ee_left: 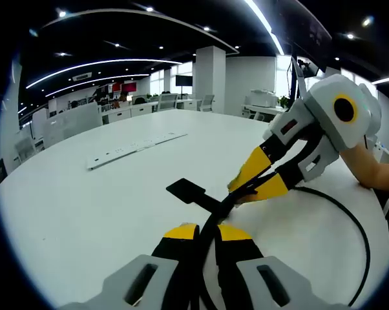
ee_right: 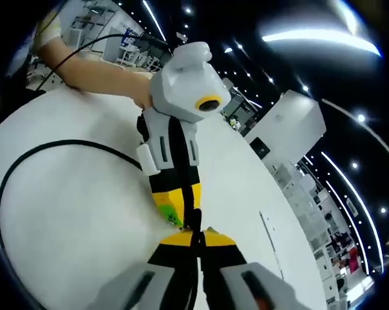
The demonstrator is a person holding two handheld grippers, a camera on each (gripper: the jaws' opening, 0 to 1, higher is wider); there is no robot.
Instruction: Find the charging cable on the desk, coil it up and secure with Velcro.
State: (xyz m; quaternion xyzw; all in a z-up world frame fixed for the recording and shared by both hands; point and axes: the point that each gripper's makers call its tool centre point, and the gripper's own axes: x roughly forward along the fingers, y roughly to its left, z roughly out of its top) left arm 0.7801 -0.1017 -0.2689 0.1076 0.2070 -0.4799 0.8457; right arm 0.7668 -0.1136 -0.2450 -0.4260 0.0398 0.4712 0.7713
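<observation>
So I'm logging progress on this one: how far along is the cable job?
Found and picked up: the left tool and the right tool are both shut on the black cable. In hand: coiling, with one wide loop lying loose on the white desk. Left: tightening the coil and wrapping the flat black strap, which sticks out unfastened.

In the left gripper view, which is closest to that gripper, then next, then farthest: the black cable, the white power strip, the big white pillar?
1. Cable: between the left gripper jaws.
2. Power strip: mid-table, left.
3. Pillar: beyond the table.
</observation>
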